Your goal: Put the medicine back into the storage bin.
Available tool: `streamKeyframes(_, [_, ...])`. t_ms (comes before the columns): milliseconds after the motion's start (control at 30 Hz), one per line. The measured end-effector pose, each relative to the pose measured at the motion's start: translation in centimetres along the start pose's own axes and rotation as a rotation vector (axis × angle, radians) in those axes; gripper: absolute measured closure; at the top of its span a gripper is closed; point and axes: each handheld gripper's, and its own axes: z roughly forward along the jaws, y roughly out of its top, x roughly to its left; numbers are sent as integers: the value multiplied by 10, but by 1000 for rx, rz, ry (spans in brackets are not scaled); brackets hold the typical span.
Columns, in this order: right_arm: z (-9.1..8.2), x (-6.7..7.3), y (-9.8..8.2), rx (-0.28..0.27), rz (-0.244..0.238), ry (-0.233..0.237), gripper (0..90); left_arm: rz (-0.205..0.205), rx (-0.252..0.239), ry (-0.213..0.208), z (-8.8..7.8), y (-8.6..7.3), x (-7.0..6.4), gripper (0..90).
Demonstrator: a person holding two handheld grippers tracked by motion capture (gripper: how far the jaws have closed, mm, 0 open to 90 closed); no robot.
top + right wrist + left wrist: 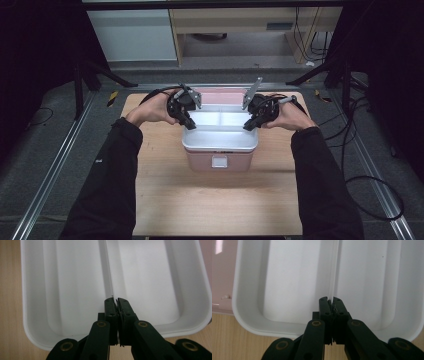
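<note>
The white two-compartment plastic tray (287,322) runs off the left gripper view at twelve and three o'clock. The pink plastic box (220,161) beneath it is mostly hidden. In both gripper views the black jaws cover part of the tray's divider.

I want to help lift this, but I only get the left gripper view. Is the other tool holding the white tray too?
Observer: Yes. The right tool is shut on the middle divider of the white tray, at the tray's right side.
Operator: What's under the tray?
Observer: A pink box is right under it, with a white latch on its front.
Operator: Does the box have a lid?
Observer: Yes, a pink lid stands open behind the tray.
</note>
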Motion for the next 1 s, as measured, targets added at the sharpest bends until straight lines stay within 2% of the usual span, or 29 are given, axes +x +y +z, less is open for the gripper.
streamKeyframes(267, [19, -4, -7, 11, 4, -3, 867, -2, 28, 9, 15, 0, 1, 882])
streamKeyframes(333, [23, -4, -9, 13, 5, -1, 865, -10, 30, 1, 19, -1, 1, 881])
streamKeyframes(567, [32, 1, -14, 6, 4, -31, 842, -39, 0, -13, 32, -11, -2, 880])
streamKeyframes(733, [39, 5, -21, -32, 11, -56, 826, -53, -23, -10, 40, -17, -6, 876])
streamKeyframes(900, [41, 14, -27, -55, 20, -47, 828, -59, -71, -11, 42, -22, -15, 870])
streamKeyframes(1000, [41, 20, -29, -78, 27, -55, 822, -68, -79, 8, 41, -23, -18, 857])
